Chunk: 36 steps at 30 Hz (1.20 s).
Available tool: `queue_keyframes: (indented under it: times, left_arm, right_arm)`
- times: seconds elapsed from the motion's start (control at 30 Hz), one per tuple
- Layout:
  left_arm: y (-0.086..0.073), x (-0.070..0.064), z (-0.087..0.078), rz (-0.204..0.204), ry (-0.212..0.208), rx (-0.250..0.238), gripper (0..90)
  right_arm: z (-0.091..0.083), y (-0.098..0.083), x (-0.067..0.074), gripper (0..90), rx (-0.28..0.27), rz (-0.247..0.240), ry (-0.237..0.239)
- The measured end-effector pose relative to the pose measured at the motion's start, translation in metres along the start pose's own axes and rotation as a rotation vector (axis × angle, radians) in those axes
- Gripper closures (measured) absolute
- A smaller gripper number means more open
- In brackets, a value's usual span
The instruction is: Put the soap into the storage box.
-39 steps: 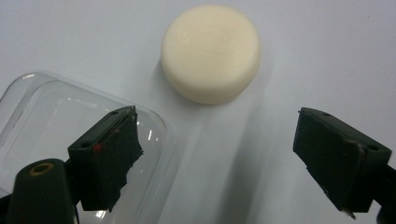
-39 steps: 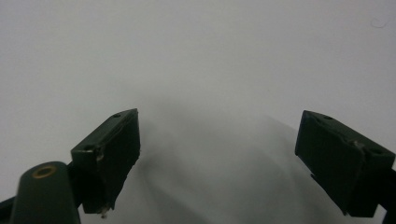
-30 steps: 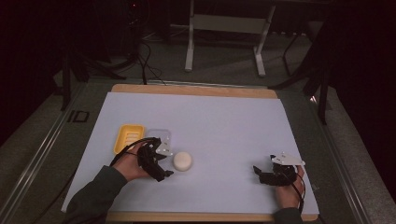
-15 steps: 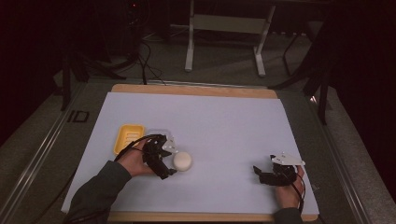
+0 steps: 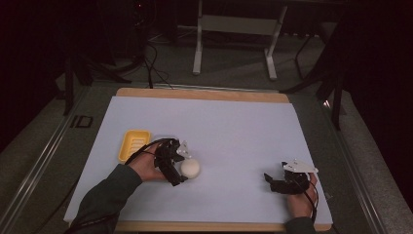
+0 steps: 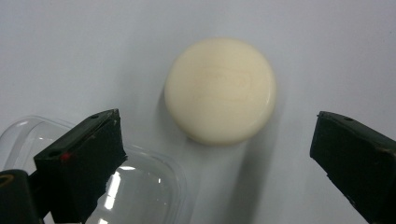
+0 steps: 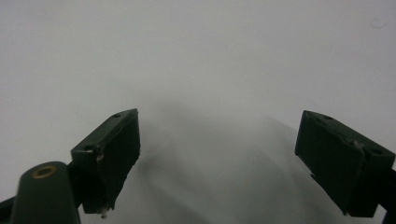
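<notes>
Since a second ago our left gripper (image 5: 181,166) has slid toward the right edge of the desk (image 5: 234,122), and its jaws have just been opening, standing wide apart now. The cream round soap (image 5: 190,168) lies flat on the desk just ahead of them, touched by neither pad, near the front-left corner. A clear lid (image 6: 140,186) sits under the near jaw. Our right gripper (image 5: 272,181) rests near the front-right corner, jaws apart with nothing between them.
</notes>
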<state>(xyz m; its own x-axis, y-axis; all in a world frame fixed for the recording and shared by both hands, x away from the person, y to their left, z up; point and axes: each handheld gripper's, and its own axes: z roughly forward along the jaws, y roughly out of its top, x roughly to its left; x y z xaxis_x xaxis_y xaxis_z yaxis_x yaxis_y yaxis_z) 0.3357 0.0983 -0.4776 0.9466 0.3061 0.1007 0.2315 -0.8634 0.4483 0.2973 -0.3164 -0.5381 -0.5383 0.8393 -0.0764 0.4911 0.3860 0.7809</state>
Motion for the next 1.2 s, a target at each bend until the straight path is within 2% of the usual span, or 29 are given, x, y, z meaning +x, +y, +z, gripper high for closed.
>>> queue_keyframes:
  times: [1.2]
  left_arm:
    - [0.021,0.008,0.024,0.028,-0.064,0.085,2.4]
  right_arm:
    - [0.0,0.0,0.0,14.0,-0.002,0.0,-0.002]
